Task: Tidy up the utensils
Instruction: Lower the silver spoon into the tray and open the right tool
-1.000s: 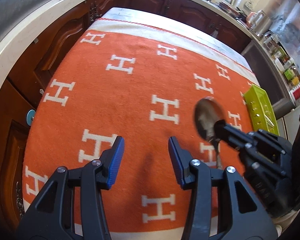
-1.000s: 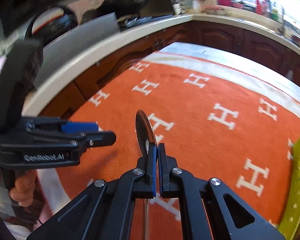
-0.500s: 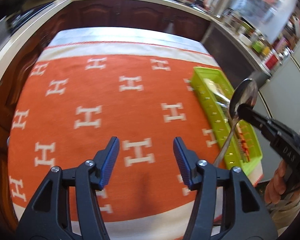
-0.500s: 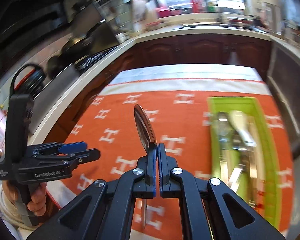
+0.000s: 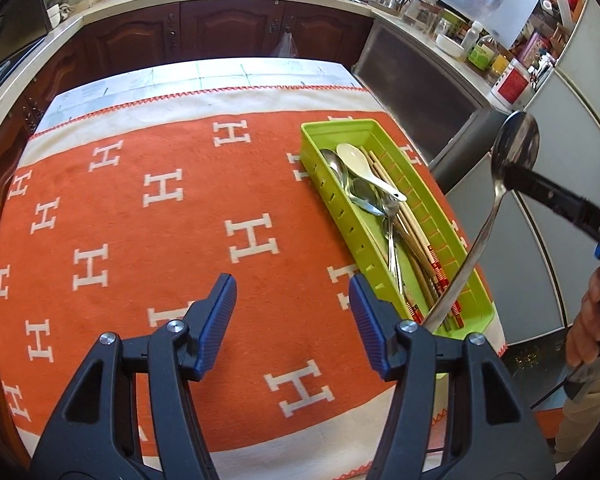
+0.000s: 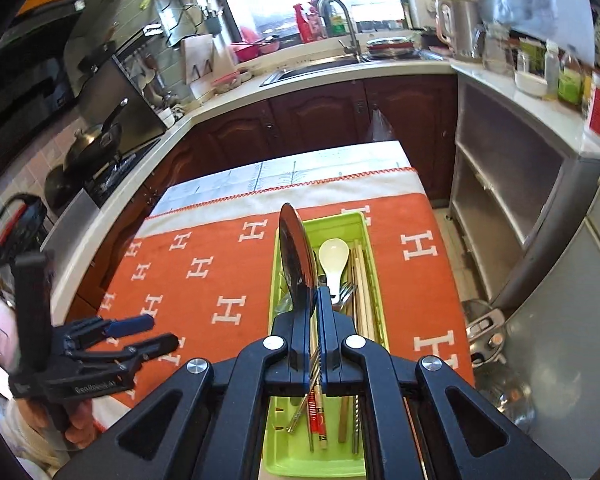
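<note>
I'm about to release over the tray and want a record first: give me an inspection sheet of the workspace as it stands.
Surface: table under an orange blanket with white H marks.
Job's things: green tray near the blanket's right edge, holding a white ceramic spoon, metal spoons, a fork and chopsticks; large metal spoon held above the tray, bowl up.
Clutter: nothing seen on the blanket.
Grippers: left gripper open, empty, over the blanket; right gripper shut on the large metal spoon's neck.
Cables: nothing seen clearly.
Surroundings: dark wood cabinets, sink with faucet, stove with pans, jars and bottles on the right-hand counter.
</note>
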Motion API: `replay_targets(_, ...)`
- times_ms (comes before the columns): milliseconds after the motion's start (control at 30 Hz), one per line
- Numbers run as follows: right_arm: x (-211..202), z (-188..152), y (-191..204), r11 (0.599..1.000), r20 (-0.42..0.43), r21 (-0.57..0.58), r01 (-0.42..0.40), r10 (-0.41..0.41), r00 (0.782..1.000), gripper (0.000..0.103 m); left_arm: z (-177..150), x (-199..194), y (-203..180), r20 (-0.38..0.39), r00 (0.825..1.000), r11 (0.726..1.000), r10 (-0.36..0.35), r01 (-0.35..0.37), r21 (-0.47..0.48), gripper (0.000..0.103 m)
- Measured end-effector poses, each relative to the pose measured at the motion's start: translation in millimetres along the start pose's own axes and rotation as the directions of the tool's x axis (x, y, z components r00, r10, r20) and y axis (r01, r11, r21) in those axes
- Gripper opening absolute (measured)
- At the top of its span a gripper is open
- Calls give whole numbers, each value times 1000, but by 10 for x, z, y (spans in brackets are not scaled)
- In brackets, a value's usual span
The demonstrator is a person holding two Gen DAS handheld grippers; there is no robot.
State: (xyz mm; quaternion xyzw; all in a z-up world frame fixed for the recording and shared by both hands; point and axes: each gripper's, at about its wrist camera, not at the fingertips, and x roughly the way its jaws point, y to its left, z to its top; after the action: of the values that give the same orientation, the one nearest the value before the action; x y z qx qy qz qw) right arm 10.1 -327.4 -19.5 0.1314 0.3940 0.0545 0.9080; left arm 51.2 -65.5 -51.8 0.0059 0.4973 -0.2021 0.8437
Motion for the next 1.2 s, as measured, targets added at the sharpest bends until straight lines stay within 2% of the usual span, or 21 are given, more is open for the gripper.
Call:
replay_targets(200,2,141,-268,1000,-30,6,25,-24,999,1,11,146,13,-27,1000,1000,12,-12,-2,55)
replay_targets(300,264,184,-304,995,-89,-37,96,-99,991,2,12,189,7,-38,999,1000,14,-14,-1,55)
replay_targets(367,480,196,-329,997,-145,-32,73,-77,986,2,12,198,-5,-38,999,1000,17,-16,6,55)
replay_targets(533,896,124,-259,994,-236,-80,73,-90,968,2,14,216,31,-36,999,999,36,-36,4,55)
replay_targets(700,1157,-25,-165,991,-289,-102,92,-118,950,2,18,254,109,-47,997,998,60,-61,-7,57)
replay_targets(767,1203,-66,-201,991,-310,-94,93,-118,943,8,16,265,128,-50,996,998,69,-69,-12,64)
replay_targets(800,1241,-59,-178,991,-317,-93,100,-125,940,16,18,267,141,-49,996,997,74,-75,-16,67)
replay_targets(833,1231,-63,-171,990,-312,-98,105,-130,941,27,20,268,144,-47,996,997,79,-80,-17,69)
replay_targets(900,1272,-65,-53,988,-283,-113,105,-133,950,35,22,273,150,-50,994,995,100,-101,-17,72)
replay_targets(1033,1084,-82,61,988,-240,-124,96,-123,963,36,33,318,159,-91,983,987,159,-161,-18,72)
replay_targets(1200,883,-122,186,990,-221,-124,67,-94,971,36,-5,290,176,-96,982,985,165,-168,-30,72)
